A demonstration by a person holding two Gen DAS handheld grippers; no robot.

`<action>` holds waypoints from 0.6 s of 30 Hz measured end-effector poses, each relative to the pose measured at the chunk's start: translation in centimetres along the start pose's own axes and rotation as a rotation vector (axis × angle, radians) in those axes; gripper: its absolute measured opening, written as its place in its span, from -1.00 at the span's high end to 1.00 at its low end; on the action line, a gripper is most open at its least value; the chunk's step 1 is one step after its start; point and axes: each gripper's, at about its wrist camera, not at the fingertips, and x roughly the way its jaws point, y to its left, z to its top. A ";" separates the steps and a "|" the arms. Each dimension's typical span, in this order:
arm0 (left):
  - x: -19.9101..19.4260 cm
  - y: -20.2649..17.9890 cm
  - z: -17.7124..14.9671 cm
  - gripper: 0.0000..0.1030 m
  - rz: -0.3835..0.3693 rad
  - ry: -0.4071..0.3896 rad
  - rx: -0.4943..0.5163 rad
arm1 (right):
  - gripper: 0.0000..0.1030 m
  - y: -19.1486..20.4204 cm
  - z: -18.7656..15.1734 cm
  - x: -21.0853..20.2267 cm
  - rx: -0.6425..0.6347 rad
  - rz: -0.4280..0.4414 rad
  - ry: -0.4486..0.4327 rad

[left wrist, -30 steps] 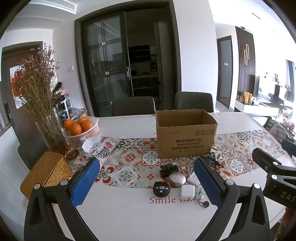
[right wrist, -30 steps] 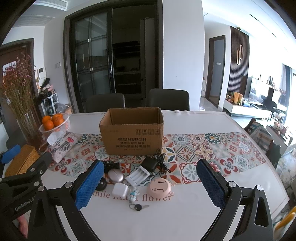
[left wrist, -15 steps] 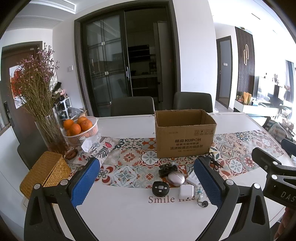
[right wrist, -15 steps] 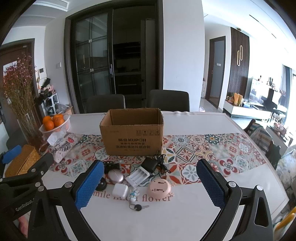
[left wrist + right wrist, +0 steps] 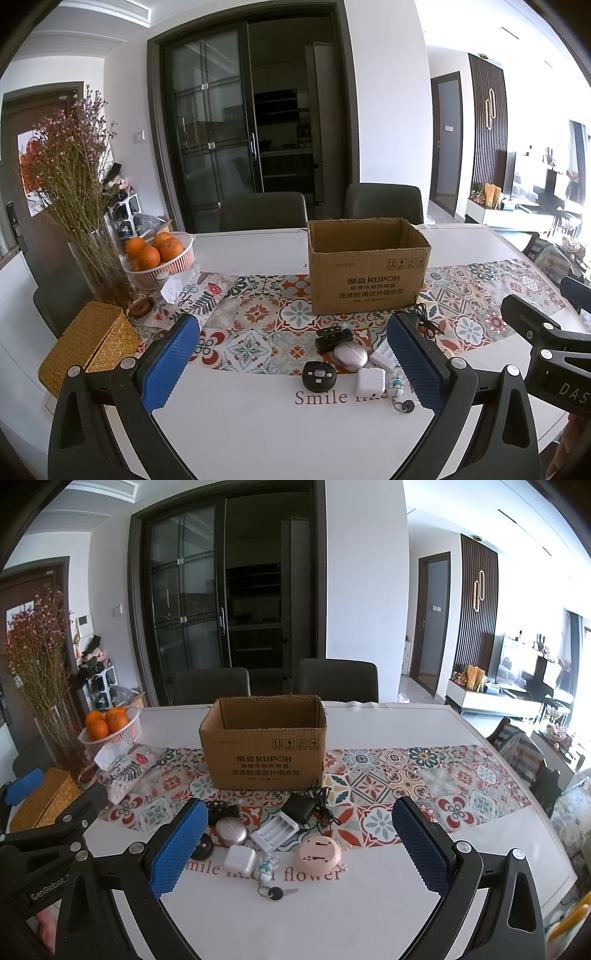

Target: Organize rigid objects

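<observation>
An open cardboard box (image 5: pixel 264 753) (image 5: pixel 367 275) stands on the patterned table runner. In front of it lie small items: a pink round gadget (image 5: pixel 319 853), a white battery charger (image 5: pixel 275 830), a black adapter with cord (image 5: pixel 299 808), a white cube plug (image 5: pixel 240 859) (image 5: pixel 370 380), a silvery oval case (image 5: pixel 231 830) (image 5: pixel 350 355), a black round disc (image 5: pixel 319 376), a key with a charm (image 5: pixel 275 891). My right gripper (image 5: pixel 295 849) hovers open above them. My left gripper (image 5: pixel 295 362) is open too, nothing between its fingers.
A basket of oranges (image 5: pixel 159 258), a glass vase of dried flowers (image 5: pixel 99 273), a tissue pouch (image 5: pixel 127 770) and a wicker box (image 5: pixel 88 343) crowd the table's left end. Two dark chairs (image 5: pixel 336 679) stand behind the table.
Both views have shifted only slightly; the items and the box lie where they were. Both grippers stay open.
</observation>
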 end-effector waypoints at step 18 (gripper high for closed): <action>0.1 -0.3 0.0 -1.00 -0.008 0.011 -0.002 | -0.96 0.0 -0.3 0.1 -0.001 0.003 0.007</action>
